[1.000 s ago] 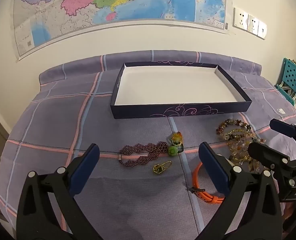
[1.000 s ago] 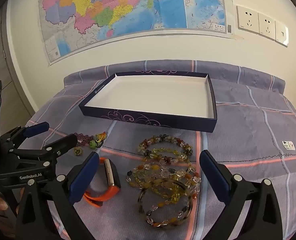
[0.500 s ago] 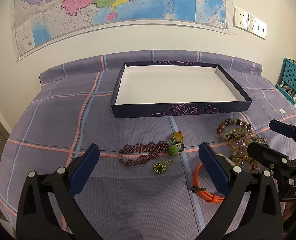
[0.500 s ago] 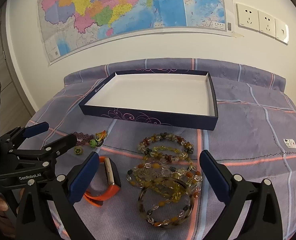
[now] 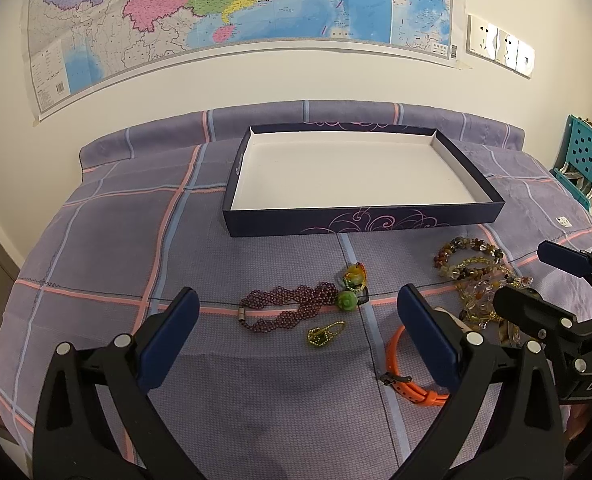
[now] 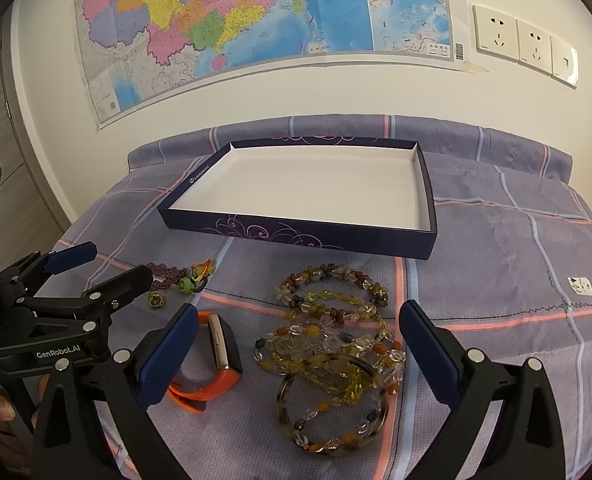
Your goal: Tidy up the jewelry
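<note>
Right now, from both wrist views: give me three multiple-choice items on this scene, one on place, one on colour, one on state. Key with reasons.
1. Where does the purple bead bracelet lie?
A. inside the box
B. on the cloth in front of the box
C. held in a tool

2. What colour is the watch band?
A. orange
B. white
C. black

3. What state is the box in?
A. lidded
B. open with jewelry inside
C. open and empty

Key: 1 B, it rests on the plaid cloth nearer than the box wall. 2 A, the strap beside the bead pile is bright orange. 3 C, only bare white floor shows; left tool and right tool are both open, holding nothing.
</note>
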Demonstrator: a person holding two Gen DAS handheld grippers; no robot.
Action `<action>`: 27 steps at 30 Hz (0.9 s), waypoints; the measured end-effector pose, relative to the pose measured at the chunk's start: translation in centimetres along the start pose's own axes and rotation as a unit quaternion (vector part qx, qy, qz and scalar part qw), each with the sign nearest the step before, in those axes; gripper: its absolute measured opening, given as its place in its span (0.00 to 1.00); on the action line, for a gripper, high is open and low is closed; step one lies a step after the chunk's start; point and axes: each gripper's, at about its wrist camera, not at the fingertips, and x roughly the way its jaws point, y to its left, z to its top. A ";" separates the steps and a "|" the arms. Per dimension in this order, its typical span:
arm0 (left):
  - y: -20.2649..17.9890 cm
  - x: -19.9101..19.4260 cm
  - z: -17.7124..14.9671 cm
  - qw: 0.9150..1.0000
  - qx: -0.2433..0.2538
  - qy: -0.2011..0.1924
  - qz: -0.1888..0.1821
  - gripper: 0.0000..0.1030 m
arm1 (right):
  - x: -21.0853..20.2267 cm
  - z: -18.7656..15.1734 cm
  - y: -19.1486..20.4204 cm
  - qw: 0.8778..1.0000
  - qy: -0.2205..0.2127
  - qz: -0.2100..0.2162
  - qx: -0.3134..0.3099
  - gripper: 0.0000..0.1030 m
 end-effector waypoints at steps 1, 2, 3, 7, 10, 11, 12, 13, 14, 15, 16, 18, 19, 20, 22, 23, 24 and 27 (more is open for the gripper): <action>0.0 0.0 0.0 1.000 0.000 0.000 -0.001 0.95 | 0.0 0.0 0.0 1.000 0.001 0.000 0.000 0.94; 0.0 0.0 0.0 1.000 0.000 0.000 -0.001 0.95 | 0.0 0.0 0.0 1.000 0.000 0.000 0.000 0.94; 0.0 0.0 0.0 1.000 0.000 0.000 0.000 0.95 | 0.0 0.0 -0.1 1.000 0.000 0.000 0.001 0.94; 0.0 0.0 0.0 1.000 0.001 0.001 -0.001 0.95 | 0.1 0.0 0.0 1.000 0.000 0.000 0.001 0.94; 0.1 0.0 0.0 1.000 0.002 0.002 -0.001 0.95 | 0.0 0.0 0.0 1.000 -0.001 0.000 0.002 0.94; 0.1 0.0 0.0 1.000 0.002 0.002 -0.001 0.95 | 0.0 0.0 0.0 1.000 0.000 -0.001 0.002 0.94; 0.1 0.0 0.0 1.000 0.002 0.002 -0.001 0.95 | 0.0 0.0 0.0 1.000 -0.001 -0.001 0.002 0.94; 0.0 0.0 0.0 1.000 0.002 0.002 -0.001 0.95 | 0.0 -0.1 -0.1 1.000 -0.001 0.000 0.003 0.94; 0.1 0.0 0.0 1.000 0.002 0.003 -0.001 0.95 | 0.0 -0.1 -0.1 1.000 -0.001 0.000 0.003 0.94; -0.1 0.1 0.0 1.000 0.003 0.003 0.000 0.95 | 0.0 -0.1 -0.1 1.000 -0.001 0.000 0.003 0.94; -0.1 0.1 0.0 1.000 0.003 0.003 -0.001 0.95 | 0.0 -0.1 -0.1 1.000 0.000 0.000 0.003 0.94; -0.1 0.1 0.1 1.000 0.003 0.003 0.000 0.95 | 0.0 -0.1 0.0 1.000 0.000 0.000 0.003 0.94; -0.1 0.1 0.0 1.000 0.003 0.003 0.000 0.95 | 0.0 -0.1 -0.1 1.000 0.000 0.001 0.004 0.94; -0.1 0.1 0.0 1.000 0.004 0.004 0.000 0.95 | 0.0 -0.1 -0.1 1.000 0.000 0.001 0.004 0.94; -0.2 0.1 0.0 1.000 0.004 0.004 0.000 0.95 | 0.0 -0.1 -0.1 1.000 0.000 0.001 0.004 0.94; -0.3 0.2 0.0 1.000 0.005 0.004 0.000 0.95 | 0.0 -0.1 -0.1 1.000 0.000 0.001 0.004 0.94; -0.3 0.2 0.0 1.000 0.005 0.004 0.000 0.95 | 0.0 -0.2 -0.1 1.000 0.000 0.001 0.004 0.94; -0.3 0.2 0.0 1.000 0.005 0.004 0.000 0.95 | 0.0 -0.2 -0.1 1.000 -0.001 0.001 0.006 0.94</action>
